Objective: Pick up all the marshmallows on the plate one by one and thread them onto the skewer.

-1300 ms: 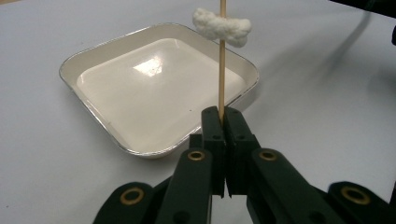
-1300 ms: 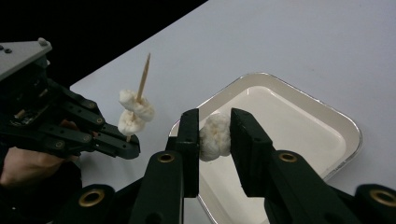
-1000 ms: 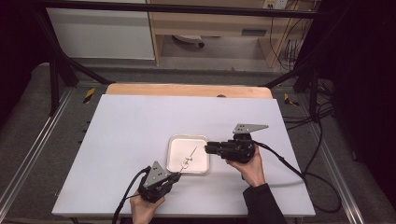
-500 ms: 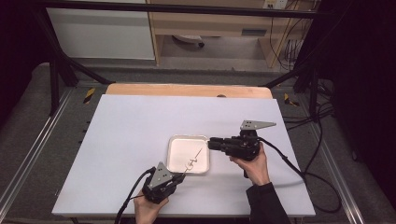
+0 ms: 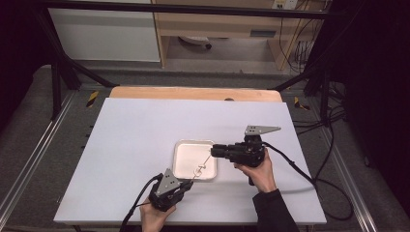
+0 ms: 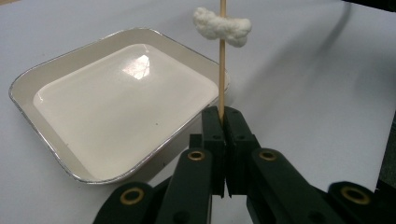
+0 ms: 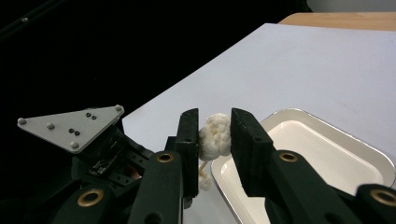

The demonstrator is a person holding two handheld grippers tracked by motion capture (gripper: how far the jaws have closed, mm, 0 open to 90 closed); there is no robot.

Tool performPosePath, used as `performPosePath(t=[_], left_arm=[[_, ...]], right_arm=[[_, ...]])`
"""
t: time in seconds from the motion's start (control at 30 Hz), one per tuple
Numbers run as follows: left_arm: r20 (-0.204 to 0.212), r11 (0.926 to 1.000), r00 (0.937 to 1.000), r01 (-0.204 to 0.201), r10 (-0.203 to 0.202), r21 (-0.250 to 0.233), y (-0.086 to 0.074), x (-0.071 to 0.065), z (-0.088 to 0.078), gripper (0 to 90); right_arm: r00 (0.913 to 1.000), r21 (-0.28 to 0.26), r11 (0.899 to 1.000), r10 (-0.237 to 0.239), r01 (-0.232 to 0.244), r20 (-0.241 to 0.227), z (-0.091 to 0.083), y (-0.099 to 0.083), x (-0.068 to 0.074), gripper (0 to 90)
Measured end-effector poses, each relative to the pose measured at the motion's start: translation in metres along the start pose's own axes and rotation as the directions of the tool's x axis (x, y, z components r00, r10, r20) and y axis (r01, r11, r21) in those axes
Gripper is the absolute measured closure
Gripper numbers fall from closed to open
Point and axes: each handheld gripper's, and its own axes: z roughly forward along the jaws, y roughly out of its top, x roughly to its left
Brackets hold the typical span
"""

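Observation:
My left gripper (image 5: 189, 182), near the table's front edge, is shut on the base of a thin wooden skewer (image 6: 222, 70). The skewer slants up over the near right corner of a white tray (image 5: 193, 142). A white puffy piece (image 6: 223, 25) is threaded partway up the skewer. My right gripper (image 5: 215, 151) comes in from the right, level over the tray's right edge. In the right gripper view its jaws press on another white puffy piece (image 7: 215, 135) at the skewer's upper end, with the threaded piece (image 7: 204, 183) just below. The tray (image 6: 28, 79) holds nothing.
The white table top (image 5: 135, 145) ends in a wooden strip (image 5: 193, 93) at the far side. A black cable (image 5: 300, 174) trails right from my right gripper, and another runs off the front edge from the left one. Metal rails flank the table.

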Motion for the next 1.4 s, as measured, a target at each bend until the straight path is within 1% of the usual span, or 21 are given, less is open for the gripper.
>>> performPosePath(t=[0.13, 0.37, 0.47, 0.67, 0.8, 0.9, 1.03, 1.13, 1.27, 1.4], left_arm=[[-0.002, 1.0, 1.0, -0.003, 0.003, -0.005, 0.0, 0.0, 0.0, 88.3], [-0.014, 0.9999, 0.9999, -0.009, 0.009, -0.012, -0.002, 0.0, -0.001, 88.4], [-0.015, 0.9998, 0.9999, 0.0, 0.0, -0.02, -0.003, 0.0, -0.001, 88.5], [-0.017, 0.9988, 0.9993, 0.032, -0.033, -0.036, -0.003, -0.001, 0.001, 88.5], [-0.023, 0.9965, 0.9976, 0.064, -0.065, -0.054, -0.004, -0.002, 0.001, 88.6], [-0.024, 0.9962, 0.9973, 0.067, -0.069, -0.055, -0.004, -0.003, 0.003, 88.6], [-0.034, 0.9968, 0.9975, 0.061, -0.062, -0.053, -0.005, -0.006, 0.004, 88.7], [-0.029, 0.9964, 0.9971, 0.068, -0.07, -0.051, -0.004, -0.006, 0.004, 88.7], [-0.024, 0.9949, 0.9963, 0.08, -0.082, -0.061, -0.003, -0.006, 0.004, 88.7], [-0.028, 0.9942, 0.9955, 0.088, -0.09, -0.062, -0.002, -0.007, 0.004, 88.7]], right_arm=[[1.0, 0.009, 1.0, 0.005, -0.005, 0.004, 0.003, -0.001, -0.001, 73.4], [0.9998, 0.023, 1.0, 0.018, -0.018, -0.004, 0.008, -0.004, -0.002, 74.1], [0.9997, 0.021, 1.0, 0.021, -0.021, -0.01, 0.01, -0.006, -0.002, 74.9], [0.9998, -0.016, 1.0, 0.017, -0.017, -0.01, 0.014, -0.011, -0.001, 76.6], [0.9999, -0.049, 0.999, 0.014, -0.014, -0.006, 0.015, -0.017, -0.002, 77.3], [0.9998, -0.071, 0.997, 0.02, -0.021, -0.009, 0.017, -0.02, -0.002, 77.5], [0.9996, -0.078, 0.997, 0.022, -0.023, -0.018, 0.021, -0.024, -0.002, 77.7], [0.9996, -0.081, 0.997, 0.017, -0.019, -0.021, 0.023, -0.026, -0.002, 77.9], [0.9996, -0.09, 0.996, 0.011, -0.014, -0.025, 0.024, -0.028, -0.001, 78.2], [0.9994, -0.101, 0.995, 0.012, -0.015, -0.032, 0.025, -0.03, 0.001, 78.3]])
